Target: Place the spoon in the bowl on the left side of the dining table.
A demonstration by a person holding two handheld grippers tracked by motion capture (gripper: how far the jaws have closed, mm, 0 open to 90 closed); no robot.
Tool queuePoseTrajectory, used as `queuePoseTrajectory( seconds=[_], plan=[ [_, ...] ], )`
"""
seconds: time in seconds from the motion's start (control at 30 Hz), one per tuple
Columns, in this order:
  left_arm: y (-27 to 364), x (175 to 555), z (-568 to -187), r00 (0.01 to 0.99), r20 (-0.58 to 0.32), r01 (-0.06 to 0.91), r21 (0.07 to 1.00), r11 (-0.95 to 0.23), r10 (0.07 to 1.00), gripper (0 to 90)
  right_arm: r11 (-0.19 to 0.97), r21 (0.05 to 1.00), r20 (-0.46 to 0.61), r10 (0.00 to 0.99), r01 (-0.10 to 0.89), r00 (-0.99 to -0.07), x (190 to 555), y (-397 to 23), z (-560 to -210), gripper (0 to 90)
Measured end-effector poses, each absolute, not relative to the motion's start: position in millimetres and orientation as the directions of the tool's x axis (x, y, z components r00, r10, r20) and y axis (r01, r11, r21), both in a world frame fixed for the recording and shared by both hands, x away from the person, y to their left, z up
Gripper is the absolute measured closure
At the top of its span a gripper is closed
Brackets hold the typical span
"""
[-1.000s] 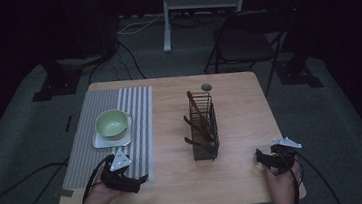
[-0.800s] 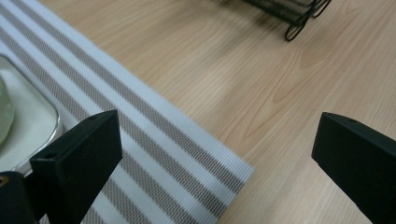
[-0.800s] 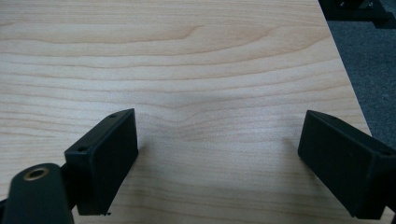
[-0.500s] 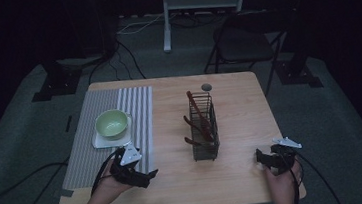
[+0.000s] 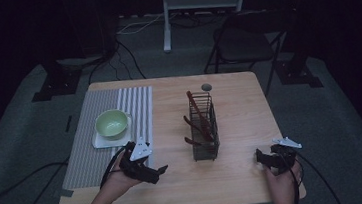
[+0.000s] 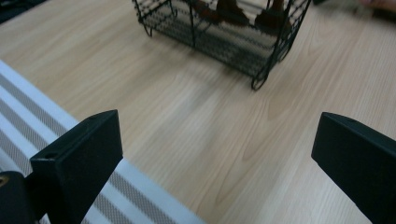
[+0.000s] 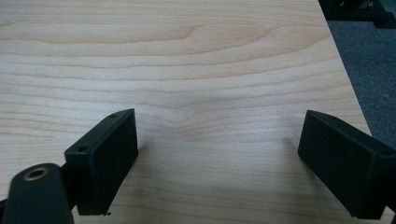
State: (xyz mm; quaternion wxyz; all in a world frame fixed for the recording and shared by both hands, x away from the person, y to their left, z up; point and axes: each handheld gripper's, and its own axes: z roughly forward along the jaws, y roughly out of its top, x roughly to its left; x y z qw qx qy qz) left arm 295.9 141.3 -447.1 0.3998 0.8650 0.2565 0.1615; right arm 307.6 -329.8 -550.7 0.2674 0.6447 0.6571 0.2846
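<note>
A black wire basket [image 5: 204, 127] with dark red-brown utensils in it stands near the middle of the wooden table [image 5: 234, 97]; its near corner [image 6: 233, 32] shows in the left gripper view. A pale green bowl [image 5: 112, 123] sits on a white square plate [image 5: 103, 141] on a grey striped mat [image 5: 91, 156]. My left gripper [image 5: 160, 172] hovers by the mat's right edge, jaws wide apart and empty, pointing toward the basket. My right gripper [image 5: 260, 158] rests low at the table's front right, also open over bare wood [image 7: 219, 93].
A small dark round thing [image 5: 206, 87] lies behind the basket. A folding chair [image 5: 246, 45] and a white stand [image 5: 199, 2] are beyond the table's far edge. Cables [image 5: 12, 198] run across the carpet on the left. The table's right edge [image 7: 343, 70] is close to my right gripper.
My left gripper has lifted and moved right and slightly forward, off the mat toward the basket. The right gripper has stayed where it was.
</note>
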Motion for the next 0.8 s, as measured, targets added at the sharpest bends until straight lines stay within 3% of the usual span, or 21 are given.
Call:
queuePoseTrajectory(
  seconds=[0.8],
  plan=[
    [96, 300, -421, 0.873, 0.096, 0.213, 0.806, -0.552, 0.478, 6.7, 0.007, 0.719, 0.016, 1.000, 0.695, -0.026, 308, -330, -551, 11.4]
  ],
)
